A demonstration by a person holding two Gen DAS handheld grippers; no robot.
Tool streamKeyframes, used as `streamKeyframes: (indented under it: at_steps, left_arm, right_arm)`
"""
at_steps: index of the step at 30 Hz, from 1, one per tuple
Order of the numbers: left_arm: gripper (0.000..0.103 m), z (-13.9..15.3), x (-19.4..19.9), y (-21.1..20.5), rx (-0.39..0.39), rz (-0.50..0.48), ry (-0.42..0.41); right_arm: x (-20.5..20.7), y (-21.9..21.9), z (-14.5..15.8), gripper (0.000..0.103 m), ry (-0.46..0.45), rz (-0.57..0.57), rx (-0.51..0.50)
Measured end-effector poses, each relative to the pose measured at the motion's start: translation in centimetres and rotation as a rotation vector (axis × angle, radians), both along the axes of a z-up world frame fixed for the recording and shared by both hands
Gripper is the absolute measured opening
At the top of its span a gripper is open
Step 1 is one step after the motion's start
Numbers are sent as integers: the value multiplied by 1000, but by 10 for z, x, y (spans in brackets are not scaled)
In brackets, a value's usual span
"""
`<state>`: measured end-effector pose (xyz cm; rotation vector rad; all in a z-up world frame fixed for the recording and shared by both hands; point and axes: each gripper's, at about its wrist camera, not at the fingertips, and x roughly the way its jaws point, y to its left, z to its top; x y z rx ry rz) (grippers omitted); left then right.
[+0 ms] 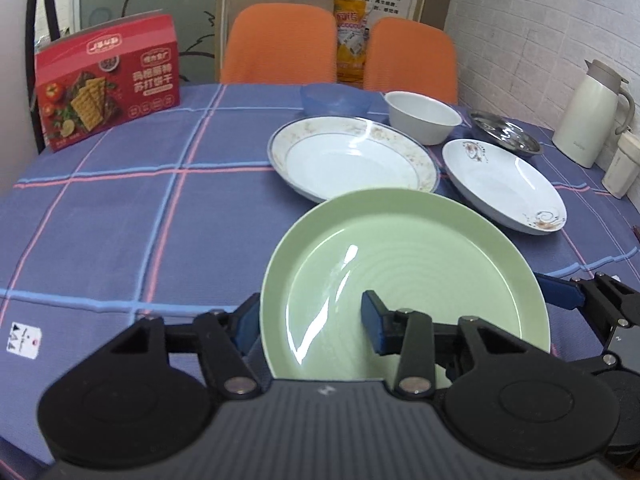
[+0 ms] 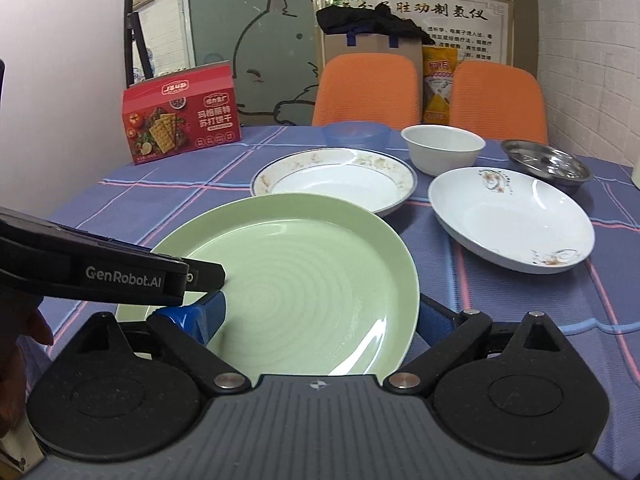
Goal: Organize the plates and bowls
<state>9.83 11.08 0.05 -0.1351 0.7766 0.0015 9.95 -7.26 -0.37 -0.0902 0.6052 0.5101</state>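
A pale green plate (image 1: 404,276) (image 2: 296,280) lies nearest me on the checked tablecloth. My left gripper (image 1: 312,320) straddles its left rim, one finger outside the rim and one over the plate's well. The jaws are partly apart and do not pinch the plate. My right gripper (image 2: 318,320) straddles the right rim with its jaws wide apart. Each gripper shows in the other's view: the right gripper (image 1: 592,304) and the left gripper (image 2: 120,276). Behind the green plate are a floral-rimmed plate (image 1: 352,156) (image 2: 332,180), a white flower plate (image 1: 504,184) (image 2: 508,220), a white bowl (image 1: 422,116) (image 2: 442,154), a blue bowl (image 1: 334,98) (image 2: 356,134) and a steel dish (image 1: 504,136) (image 2: 546,164).
A red cracker box (image 1: 108,80) (image 2: 182,116) stands at the back left of the table. A cream jug (image 1: 592,112) and a cup (image 1: 620,168) stand at the right edge. Two orange chairs (image 1: 280,44) (image 2: 368,90) are behind. Bare tablecloth (image 1: 120,220) lies at the left.
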Motion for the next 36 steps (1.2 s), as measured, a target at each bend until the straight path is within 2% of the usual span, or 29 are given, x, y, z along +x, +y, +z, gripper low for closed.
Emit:
streamKeyframes:
  at_steps: [7,8,9,10,11,14,16,19,23,26,31,36]
  left_arm:
    - [43,-21,10,13,-10,23,39]
    - [46,-23,10,11,2,19,20]
    - [49,-23,10,8,21,17,10]
    - [55,-23,11,7,25,12,7]
    - [63,-23,11,8,16,11,3]
    - [74,-11,10,22,-10,35,-45]
    - [74,1,17,36,-20,71,-82]
    - [74,10,36,52,-26,109,-90]
    - [75,16,58,64,-13,123,-103]
    - [75,10,69,70,16,147,-80]
    - [76,1,80,80,-10,149,-44]
    - [76,3,94,90,2,153,-50]
  right_arm:
    - [12,15,-17,87,58,24,-8]
    - [14,13,-21,88,79,28,-14]
    - [13,12,-22,87,61,49,-18]
    - [13,12,-21,86,68,59,-29]
    - [12,11,-19,86,72,72,-32]
    - [16,-4,-3,86,48,59,6]
    - [26,-11,10,86,3,32,24]
    - [55,-10,28,86,-44,36,12]
    - [95,3,33,86,-92,64,-38]
    - [123,10,28,86,-72,74,-41]
    - [169,26,8,86,1,89,-68]
    - [189,43,-6,88,38,76,-120]
